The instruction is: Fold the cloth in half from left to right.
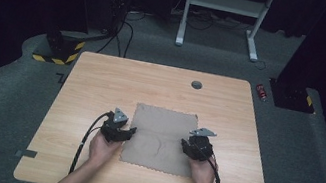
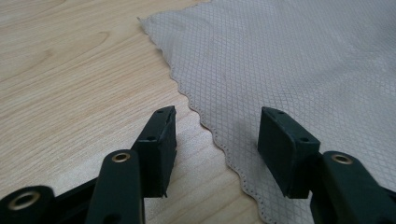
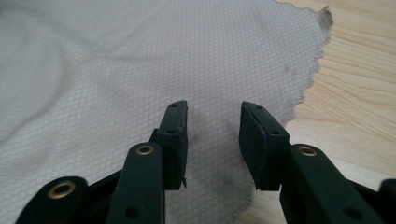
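Observation:
A grey-brown cloth (image 1: 161, 138) with a scalloped edge lies flat on the wooden table (image 1: 102, 81). My left gripper (image 1: 129, 131) sits at the cloth's left edge, open. In the left gripper view the wavy edge of the cloth (image 2: 289, 70) runs between the jaws of the left gripper (image 2: 215, 135), untouched by either pad. My right gripper (image 1: 185, 145) rests over the cloth's right side, open. In the right gripper view the right gripper (image 3: 212, 135) hovers just above the cloth (image 3: 140, 70), close to its right edge, nothing pinched.
A small round grey cap (image 1: 196, 85) is set into the table near its far edge. Bare wood surrounds the cloth on all sides. Beyond the table are a white desk frame (image 1: 226, 11) and black-and-yellow striped bases (image 1: 59, 50) on the carpet.

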`<state>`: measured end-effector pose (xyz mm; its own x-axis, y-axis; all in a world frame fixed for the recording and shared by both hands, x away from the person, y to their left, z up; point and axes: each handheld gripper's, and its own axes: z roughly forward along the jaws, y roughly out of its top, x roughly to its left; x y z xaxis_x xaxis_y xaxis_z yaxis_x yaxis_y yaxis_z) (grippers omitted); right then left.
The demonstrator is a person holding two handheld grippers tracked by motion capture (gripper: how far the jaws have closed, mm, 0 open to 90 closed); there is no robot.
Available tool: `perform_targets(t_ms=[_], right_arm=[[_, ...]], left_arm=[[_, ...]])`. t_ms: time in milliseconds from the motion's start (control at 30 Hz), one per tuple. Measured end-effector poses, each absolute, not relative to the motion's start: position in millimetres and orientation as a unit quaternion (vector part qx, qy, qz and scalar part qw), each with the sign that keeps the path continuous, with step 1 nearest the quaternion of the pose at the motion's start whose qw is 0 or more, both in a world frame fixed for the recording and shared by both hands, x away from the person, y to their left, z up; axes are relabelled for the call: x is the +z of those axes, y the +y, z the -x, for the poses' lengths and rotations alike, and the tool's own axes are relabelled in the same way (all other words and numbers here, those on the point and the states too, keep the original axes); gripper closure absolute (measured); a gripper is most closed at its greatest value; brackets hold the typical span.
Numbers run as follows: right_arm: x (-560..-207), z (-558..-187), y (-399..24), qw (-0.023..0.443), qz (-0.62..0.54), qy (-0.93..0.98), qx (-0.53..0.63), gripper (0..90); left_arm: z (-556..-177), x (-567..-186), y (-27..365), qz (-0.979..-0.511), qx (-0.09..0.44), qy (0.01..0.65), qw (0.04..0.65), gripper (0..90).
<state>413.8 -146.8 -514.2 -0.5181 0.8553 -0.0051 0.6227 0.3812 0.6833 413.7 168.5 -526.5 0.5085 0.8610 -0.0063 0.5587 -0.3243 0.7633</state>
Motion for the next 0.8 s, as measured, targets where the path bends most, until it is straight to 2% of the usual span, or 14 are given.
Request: perform_targets(t_ms=[233, 333, 433, 567, 800], right_arm=[[-506, -400, -134, 0.185, -0.429, 0.816, 0.339, 62.2], [-504, -396, -127, 0.184, -0.416, 0.821, 0.346, 64.9], [-503, -391, -118, 0.177, -0.400, 0.825, 0.358, 67.2], [-503, -383, -103, 0.164, -0.377, 0.835, 0.365, 68.6], [-508, -371, -81, 0.145, -0.349, 0.847, 0.375, 68.9]], left_arm=[[-414, -526, 168, -0.790, 0.196, 0.449, 0.369, 40.4], [-415, -525, 168, -0.796, 0.190, 0.445, 0.364, 38.4], [-420, -520, 167, -0.805, 0.189, 0.439, 0.351, 37.9], [-421, -517, 173, -0.791, 0.179, 0.451, 0.371, 39.2], [-427, -519, 183, -0.784, 0.161, 0.471, 0.371, 40.9]])
